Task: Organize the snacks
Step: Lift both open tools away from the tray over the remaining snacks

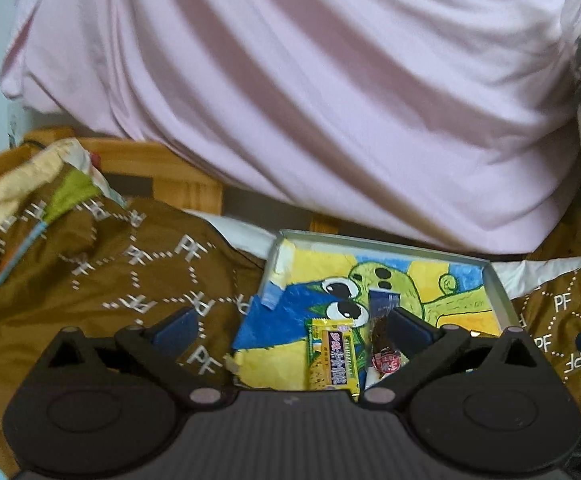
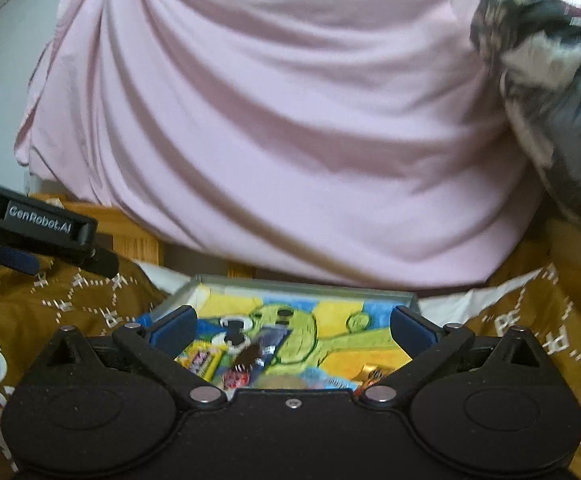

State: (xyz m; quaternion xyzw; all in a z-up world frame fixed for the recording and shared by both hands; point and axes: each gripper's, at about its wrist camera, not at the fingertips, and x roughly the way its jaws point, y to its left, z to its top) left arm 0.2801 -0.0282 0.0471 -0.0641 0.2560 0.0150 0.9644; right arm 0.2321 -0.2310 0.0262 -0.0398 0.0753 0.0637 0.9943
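1. Over the brown cloth (image 1: 102, 280), printed with a white "PF" monogram, lies a shallow grey-rimmed tray (image 1: 502, 292) lined with a cartoon drawing of a green figure on yellow and blue.
2. Inside the tray, toward its near edge, lie a yellow snack bar (image 1: 332, 360) with purple lettering too blurred to read and, just beside it, a dark red-labelled snack (image 1: 382, 344) in clear wrap. The right wrist view shows more wrapped pieces at the tray's near edge, among them a gold-wrapped piece (image 2: 374, 372).
3. Both tools hang above this tray. The left claw (image 1: 290, 324) stands wide open, gripping nothing, its right finger just over the dark snack. The right claw (image 2: 292, 326) is also spread wide and empty, the snacks showing between its fingers.
4. Seen from the right wrist view, the other tool's body carries the words "GenRobot.AI".
5. A person in a pink shirt (image 1: 290, 100) sits beyond the tray's far edge.
6. My reading: the step in hand is choosing or releasing a snack in the tray. A pick would call for lowering one claw squarely over a single wrapper and closing across its narrow width, since the two bars lie close enough to be pinched together.
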